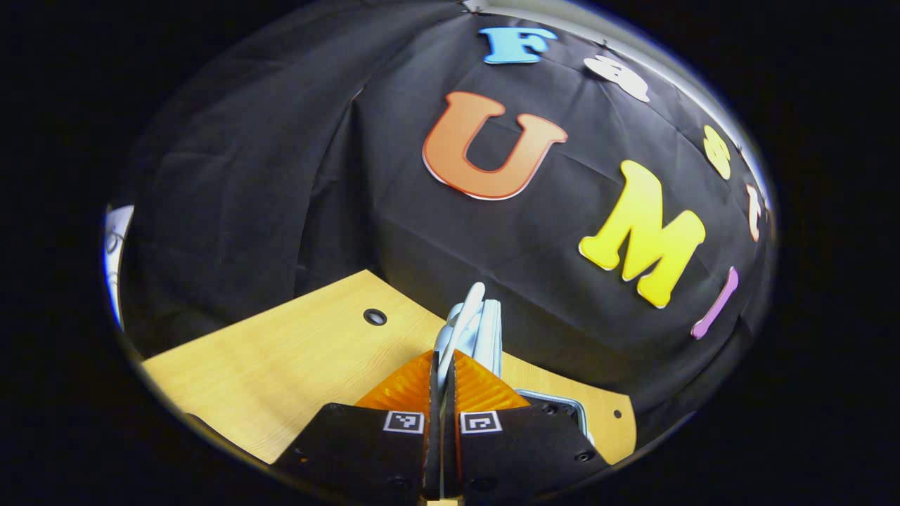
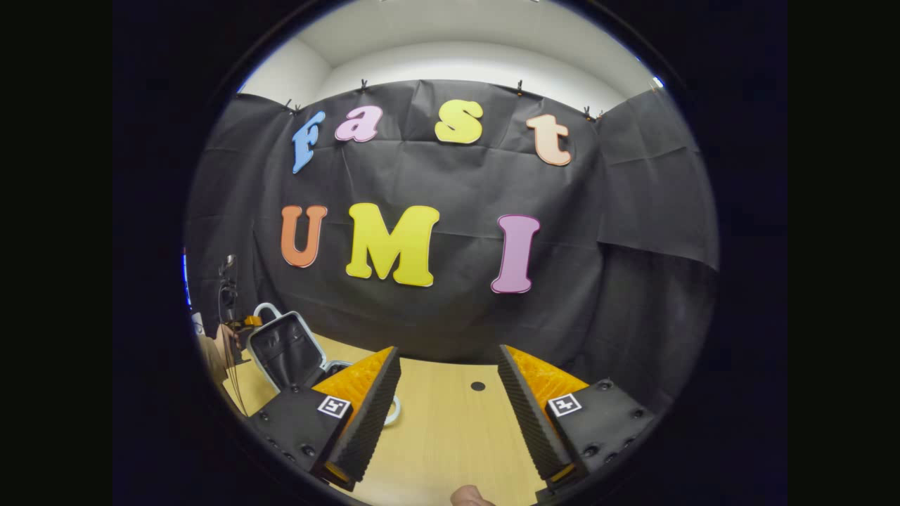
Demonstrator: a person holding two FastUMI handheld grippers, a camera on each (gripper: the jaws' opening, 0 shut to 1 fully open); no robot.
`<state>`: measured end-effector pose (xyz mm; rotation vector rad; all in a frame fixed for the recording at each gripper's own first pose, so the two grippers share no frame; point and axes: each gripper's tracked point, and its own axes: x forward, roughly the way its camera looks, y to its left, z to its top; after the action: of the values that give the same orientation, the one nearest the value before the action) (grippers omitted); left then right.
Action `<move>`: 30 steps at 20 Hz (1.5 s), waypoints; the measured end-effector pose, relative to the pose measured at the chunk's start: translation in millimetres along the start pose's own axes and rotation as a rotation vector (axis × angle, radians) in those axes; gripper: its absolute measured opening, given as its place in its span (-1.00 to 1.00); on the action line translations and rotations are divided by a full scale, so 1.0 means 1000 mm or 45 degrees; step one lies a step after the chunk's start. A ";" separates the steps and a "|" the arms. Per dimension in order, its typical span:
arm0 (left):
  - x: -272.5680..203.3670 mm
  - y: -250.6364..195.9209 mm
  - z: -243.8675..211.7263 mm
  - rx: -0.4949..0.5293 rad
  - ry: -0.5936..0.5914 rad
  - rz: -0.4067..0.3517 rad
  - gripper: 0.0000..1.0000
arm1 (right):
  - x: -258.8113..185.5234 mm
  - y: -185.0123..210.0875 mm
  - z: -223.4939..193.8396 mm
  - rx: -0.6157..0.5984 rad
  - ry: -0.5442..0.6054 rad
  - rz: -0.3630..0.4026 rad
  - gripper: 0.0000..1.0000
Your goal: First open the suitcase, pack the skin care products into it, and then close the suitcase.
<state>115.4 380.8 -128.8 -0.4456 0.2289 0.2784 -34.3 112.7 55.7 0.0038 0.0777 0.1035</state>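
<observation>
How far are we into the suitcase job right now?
Opening looks done or nearly so: in the right gripper view the suitcase has its lid raised, dark lining showing. In hand: the left gripper is shut on the lid's pale edge, holding it up. The right gripper is open and empty over the wooden table. Left: packing the skin care products, then closing.

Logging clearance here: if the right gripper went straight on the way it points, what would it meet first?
Probably nothing close: the open right gripper faces bare table with a small hole, then the black cloth wall. The open suitcase sits well left. Depth is uncertain.
</observation>
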 end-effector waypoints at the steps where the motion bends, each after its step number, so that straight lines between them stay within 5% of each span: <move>1: -0.005 -0.011 0.003 0.056 -0.011 0.007 -0.91 | 0.001 -0.004 0.003 0.004 -0.014 0.010 0.67; 3: -0.013 -0.033 0.004 0.182 -0.041 0.029 -0.91 | 0.002 -0.014 0.006 0.014 -0.030 0.015 0.65; 4: -0.015 -0.045 0.000 0.236 -0.051 0.031 -0.75 | 0.002 -0.017 0.006 0.020 -0.032 0.026 0.66; 5: -0.018 -0.060 -0.001 0.286 -0.063 0.021 -0.92 | 0.003 -0.020 0.004 0.022 -0.029 0.031 0.66; 13: -0.028 -0.164 -0.036 0.685 -0.090 -0.075 -0.94 | 0.007 -0.052 -0.009 0.039 0.003 0.046 0.66; 23: -0.030 -0.278 -0.159 0.988 0.008 -0.234 -0.94 | 0.004 -0.083 -0.029 0.021 0.063 0.002 0.66; 30: -0.009 -0.304 -0.247 1.206 0.122 -0.214 -0.94 | -0.006 -0.104 -0.055 -0.003 0.124 -0.043 0.66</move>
<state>163.5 3.7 -223.8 0.4607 0.3835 -0.0355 -34.1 8.2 1.0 -0.0051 0.1745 0.0701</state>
